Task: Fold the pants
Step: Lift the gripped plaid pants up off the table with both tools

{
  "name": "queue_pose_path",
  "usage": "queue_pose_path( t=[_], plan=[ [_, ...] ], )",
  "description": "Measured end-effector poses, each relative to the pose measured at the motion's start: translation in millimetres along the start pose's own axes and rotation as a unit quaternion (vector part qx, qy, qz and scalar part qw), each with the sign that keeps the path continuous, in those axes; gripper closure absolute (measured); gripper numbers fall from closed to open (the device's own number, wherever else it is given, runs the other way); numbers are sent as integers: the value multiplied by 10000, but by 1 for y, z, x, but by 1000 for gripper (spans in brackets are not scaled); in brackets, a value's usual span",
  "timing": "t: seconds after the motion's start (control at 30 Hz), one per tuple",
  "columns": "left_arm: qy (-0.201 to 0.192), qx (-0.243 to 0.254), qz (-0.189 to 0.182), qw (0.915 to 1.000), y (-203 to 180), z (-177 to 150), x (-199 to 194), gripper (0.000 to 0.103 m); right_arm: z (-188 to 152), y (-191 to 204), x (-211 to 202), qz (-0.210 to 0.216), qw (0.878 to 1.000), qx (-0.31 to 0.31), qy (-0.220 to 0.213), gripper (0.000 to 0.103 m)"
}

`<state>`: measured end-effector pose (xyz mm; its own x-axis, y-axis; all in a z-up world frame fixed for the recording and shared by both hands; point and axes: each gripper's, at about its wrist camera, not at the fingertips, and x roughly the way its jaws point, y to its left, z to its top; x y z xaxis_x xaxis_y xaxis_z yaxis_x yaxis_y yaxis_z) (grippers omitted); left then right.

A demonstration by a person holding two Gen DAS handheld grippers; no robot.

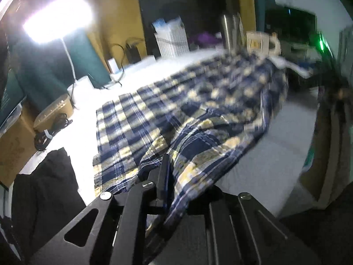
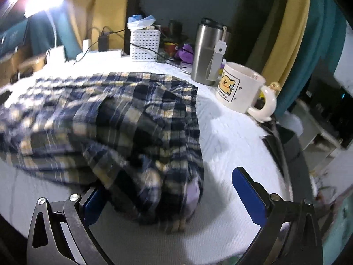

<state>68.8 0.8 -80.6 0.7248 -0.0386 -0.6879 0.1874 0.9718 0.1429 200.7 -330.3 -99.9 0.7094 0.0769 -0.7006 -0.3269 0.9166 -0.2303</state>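
Plaid pants (image 1: 176, 110) lie spread across the white tabletop (image 1: 264, 165), bunched toward the near edge, with no neat fold yet. Left hand-held gripper (image 1: 164, 176) is clenched on a pinch of pants fabric near the near edge. Right hand-held gripper (image 2: 167, 198) is released, jaws wide, straddling the bunched end of the pants without pressing it. Mug (image 2: 240, 88) and steel tumbler (image 2: 205, 55) stand at the far right corner. Judged early: grasp only half done, folding all left.

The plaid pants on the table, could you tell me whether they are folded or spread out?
Partly folded: the plaid pants lie bunched, one layer doubled over another, not flat.
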Motion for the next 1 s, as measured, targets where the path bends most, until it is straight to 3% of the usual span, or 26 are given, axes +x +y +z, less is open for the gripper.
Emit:
queue_pose_path(
  t=[0.17, 0.23, 0.4, 0.43, 0.47, 0.5, 0.57, 0.63, 0.73, 0.77, 0.8, 1.0],
  plan=[
    [-173, -153, -40, 9997, 15, 13, 1, 96, -13, 40, -20, -70, 9978, -650, -123, 0],
    [-242, -142, -45, 9996, 16, 16, 1, 96, -17, 55, -13, -304, 9947, -973, -117, 0],
    [-178, -56, 73, 9998, 18, 11, 10, 95, -9, 51, -3, -467, 9952, -828, -241, 1],
    [-83, -27, 102, 9999, 18, 7, 16, 95, -7, 49, -2, -461, 9957, -773, -239, 8],
    [-14, -15, 117, 9999, 18, 3, 19, 94, -6, 46, 0, -410, 9964, -711, -199, 25],
    [87, 1, 140, 9999, 18, -1, 25, 92, -5, 43, 2, -375, 9970, -657, -157, 33],
    [348, 97, 349, 9987, 17, -13, 38, 64, -5, 33, 6, -273, 9986, -454, -64, 58],
    [382, 161, 504, 9979, 17, -22, 41, 59, -5, 24, 1, -120, 9996, -244, -79, 66],
    [4, 89, 462, 9989, 21, -20, 21, 63, -4, 17, -12, -70, 9998, -89, -172, 69],
    [-90, 120, 466, 9988, 21, -18, 15, 78, -3, 15, -18, -71, 9997, -24, -239, 69],
    [-162, 140, 420, 9989, 20, -16, 8, 83, -2, 13, -23, -67, 9996, 13, -288, 71],
    [-536, 19, -169, 9984, 18, -10, -28, 84, 6, 4, -55, 18, 9980, 240, -586, 75]
  ],
)
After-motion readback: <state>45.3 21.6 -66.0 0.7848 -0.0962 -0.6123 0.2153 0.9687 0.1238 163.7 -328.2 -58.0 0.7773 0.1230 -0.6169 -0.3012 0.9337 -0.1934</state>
